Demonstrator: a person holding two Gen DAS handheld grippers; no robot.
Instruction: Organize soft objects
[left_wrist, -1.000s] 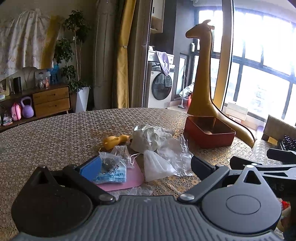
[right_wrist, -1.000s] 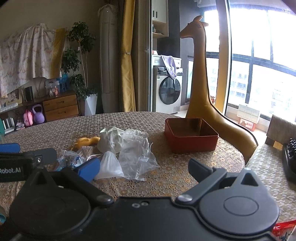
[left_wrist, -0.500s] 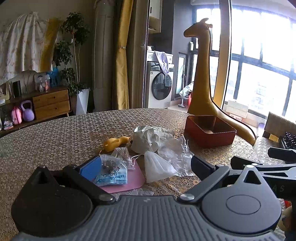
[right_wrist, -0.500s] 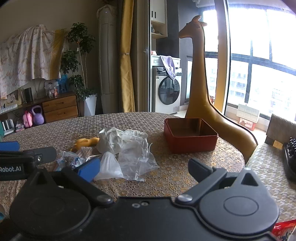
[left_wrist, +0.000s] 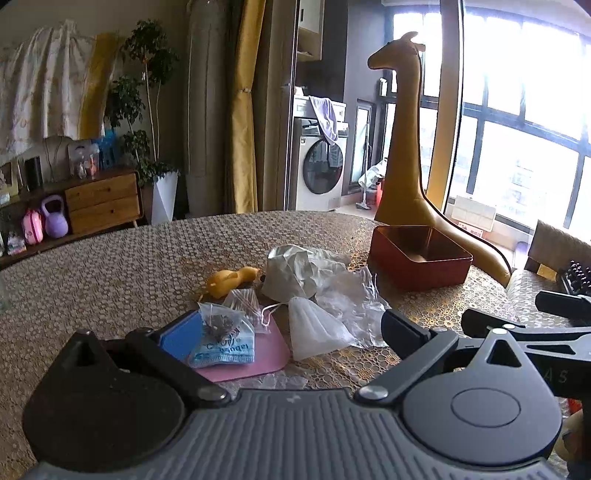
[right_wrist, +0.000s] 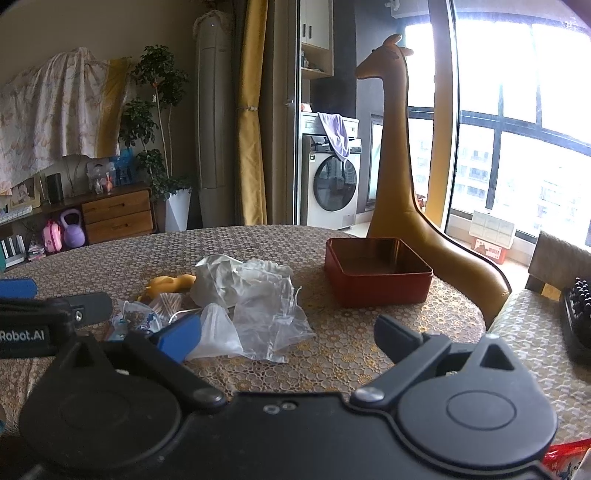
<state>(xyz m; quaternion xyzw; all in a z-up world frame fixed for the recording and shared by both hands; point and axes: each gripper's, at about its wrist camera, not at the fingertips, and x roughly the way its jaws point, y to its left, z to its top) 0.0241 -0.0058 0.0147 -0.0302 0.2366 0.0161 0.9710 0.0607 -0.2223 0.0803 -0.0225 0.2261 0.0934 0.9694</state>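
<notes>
Lying crumpled, clear plastic bags overlap.

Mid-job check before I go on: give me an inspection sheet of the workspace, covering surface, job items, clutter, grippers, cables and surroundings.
Surface: round table with a honeycomb-patterned cover.
Job's things: crumpled plastic bags heaped mid-table; yellow soft toy beside them; blue-printed sachet on a pink mat; red box open, no soft item visible inside.
Clutter: black bristled object at the right edge; red wrapper at the near right.
Grippers: left gripper open, holding nothing; right gripper open, holding nothing.
Cables: nothing seen.
Surroundings: giraffe figure behind the box, washing machine, windows, wooden drawer unit.
</notes>
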